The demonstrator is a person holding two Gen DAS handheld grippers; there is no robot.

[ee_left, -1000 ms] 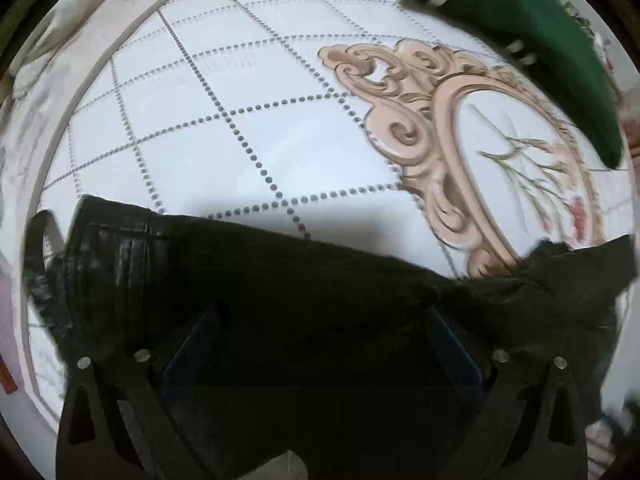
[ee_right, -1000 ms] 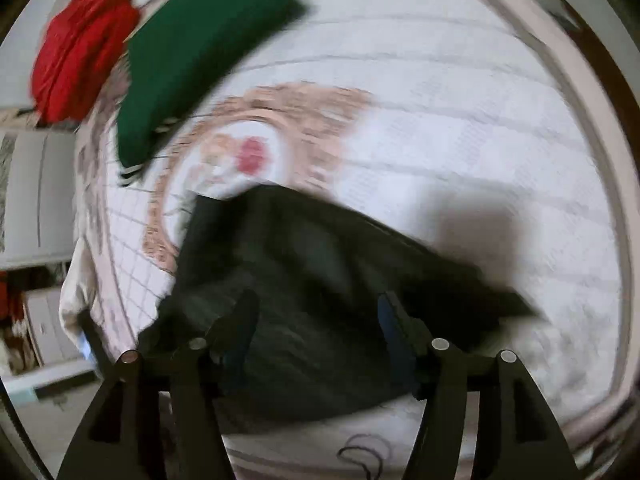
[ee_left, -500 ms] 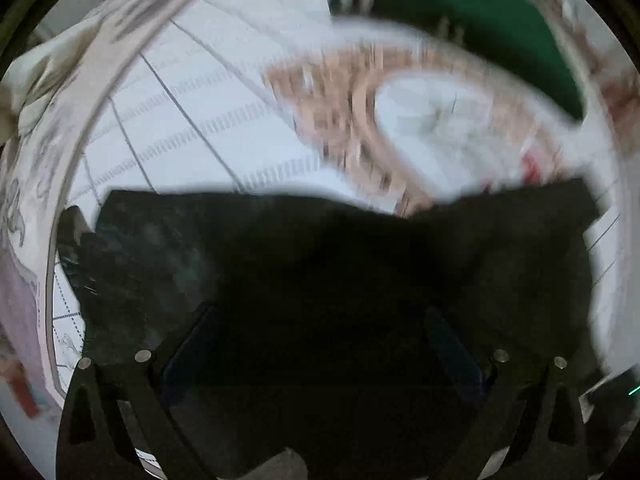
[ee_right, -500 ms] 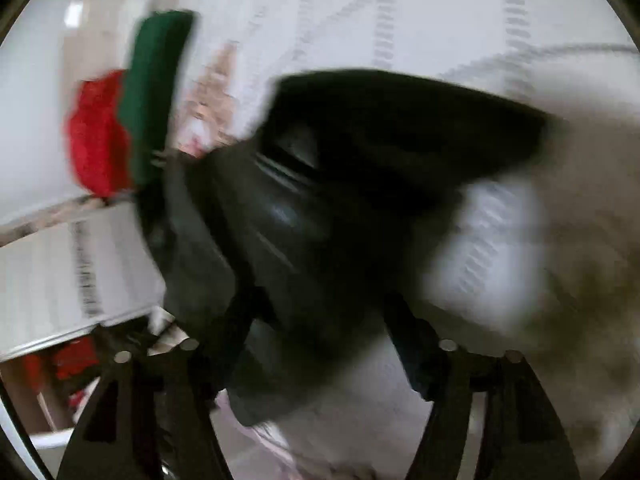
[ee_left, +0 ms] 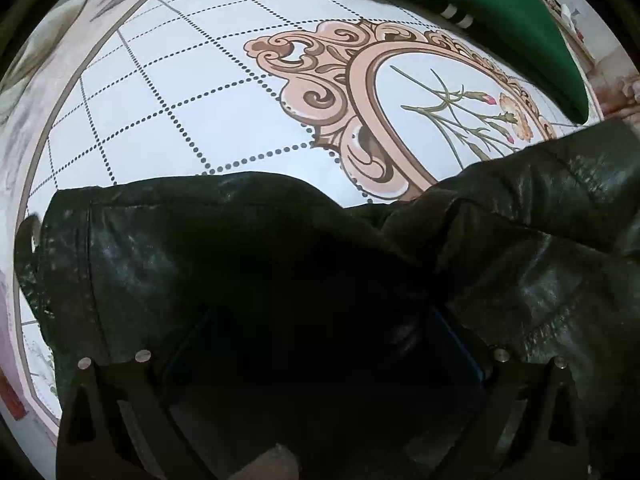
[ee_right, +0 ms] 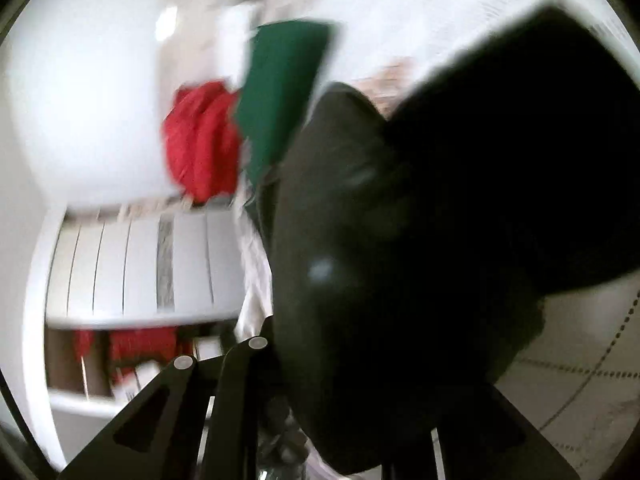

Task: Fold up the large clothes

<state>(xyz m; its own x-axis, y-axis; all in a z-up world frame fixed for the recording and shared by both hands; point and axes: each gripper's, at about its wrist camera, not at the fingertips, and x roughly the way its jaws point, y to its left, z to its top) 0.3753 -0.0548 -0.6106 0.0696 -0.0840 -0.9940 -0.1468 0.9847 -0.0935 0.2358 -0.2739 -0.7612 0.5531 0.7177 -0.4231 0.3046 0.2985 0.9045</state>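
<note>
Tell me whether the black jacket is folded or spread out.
Partly folded: the black jacket has its right part doubled over itself on the patterned tablecloth.

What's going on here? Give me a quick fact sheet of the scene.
Surface: white patterned cloth with an ornate pink frame print
Being folded: black leather-look garment
Left gripper: over the garment, jaws apart
Right gripper: jaws just closing, garment between them
Nearby: folded green garment, red clothes

Your right gripper (ee_right: 344, 400) fingertips vanish behind the black jacket (ee_right: 440, 220) (motion blur smears everything there); the green garment (ee_left: 500, 12) beyond that jacket runs off frame.
</note>
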